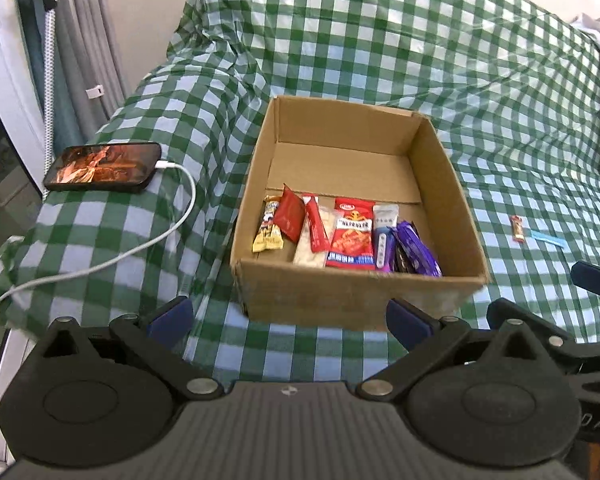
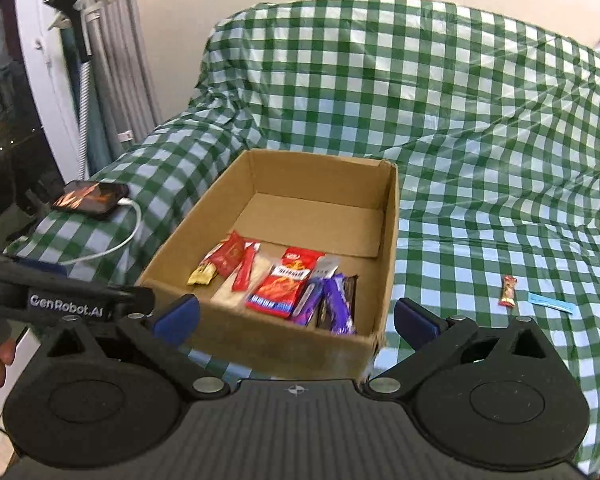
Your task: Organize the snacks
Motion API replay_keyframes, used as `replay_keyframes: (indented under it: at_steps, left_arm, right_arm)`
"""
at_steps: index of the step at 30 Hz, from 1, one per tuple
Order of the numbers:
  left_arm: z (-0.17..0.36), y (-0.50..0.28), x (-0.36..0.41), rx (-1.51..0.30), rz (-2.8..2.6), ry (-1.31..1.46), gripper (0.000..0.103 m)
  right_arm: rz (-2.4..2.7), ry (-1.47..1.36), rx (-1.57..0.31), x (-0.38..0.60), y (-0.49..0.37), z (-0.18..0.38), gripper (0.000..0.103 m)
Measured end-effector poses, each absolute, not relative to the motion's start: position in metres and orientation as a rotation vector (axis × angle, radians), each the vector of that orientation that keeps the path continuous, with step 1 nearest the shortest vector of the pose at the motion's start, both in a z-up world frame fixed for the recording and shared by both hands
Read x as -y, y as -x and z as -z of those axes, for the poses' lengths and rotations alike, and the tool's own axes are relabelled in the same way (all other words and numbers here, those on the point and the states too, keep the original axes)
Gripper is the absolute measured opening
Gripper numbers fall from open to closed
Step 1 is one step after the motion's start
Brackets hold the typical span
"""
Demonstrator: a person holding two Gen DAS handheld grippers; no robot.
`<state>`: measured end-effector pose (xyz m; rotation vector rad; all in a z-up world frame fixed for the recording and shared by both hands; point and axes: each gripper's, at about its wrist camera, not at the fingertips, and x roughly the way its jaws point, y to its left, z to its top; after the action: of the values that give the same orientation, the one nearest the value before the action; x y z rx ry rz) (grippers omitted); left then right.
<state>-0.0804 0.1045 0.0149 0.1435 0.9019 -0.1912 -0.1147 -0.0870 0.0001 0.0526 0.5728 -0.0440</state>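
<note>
The cardboard box (image 1: pixel 360 216) sits open-topped at the middle of the green checked cloth (image 1: pixel 440 60), its flaps out of the way, probably so packets can be dropped straight in. Inside, the snacks lie side by side along the near wall, at the box's 6 o'clock, leaving the far half of the floor bare for more: a yellow packet (image 1: pixel 267 229), a dark red sachet (image 1: pixel 290 213), a slim red stick (image 1: pixel 316 222) over a pale wrapper, a large red pouch (image 1: pixel 350 236), a white-and-purple tube (image 1: pixel 384 236) and purple wrappers (image 1: pixel 416 250). The packets are flat, glossy and light, overlapping a little. At the box's 3 o'clock, well apart on the cloth, a small red-and-gold candy (image 2: pixel 508 290) and a light blue strip (image 2: pixel 550 303) lie unpacked, so the sorting looks unfinished. At 9 o'clock a phone (image 1: pixel 104 166) rests on the covered armrest with a white cable (image 1: pixel 140 248) plugged in. The left gripper (image 1: pixel 290 318) and right gripper (image 2: pixel 296 316) both hang before the near wall, jaws spread wide with nothing between the pads
</note>
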Motion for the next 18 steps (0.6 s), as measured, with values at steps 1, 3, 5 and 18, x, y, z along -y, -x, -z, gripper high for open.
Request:
replay_keyframes:
  at_steps: [1,3,5,18]
  left_arm:
    - [-0.017,0.088,-0.106,-0.898,0.191,-0.143,0.103]
    - [-0.019,0.1,-0.109,-0.891,0.189,-0.14,0.103]
    - [-0.022,0.113,-0.112,-0.886,0.191,-0.136,0.103]
    - [-0.038,0.16,-0.105,-0.817,0.223,-0.164,0.103]
  right_arm:
    - [0.047,-0.052,-0.571,0.085,0.123,0.0,0.102]
    - [0.053,-0.055,-0.567,0.082,0.138,0.0,0.102]
    - [0.062,-0.055,-0.557,0.08,0.151,0.0,0.102]
    - [0.073,-0.039,-0.494,0.069,0.204,-0.004,0.102]
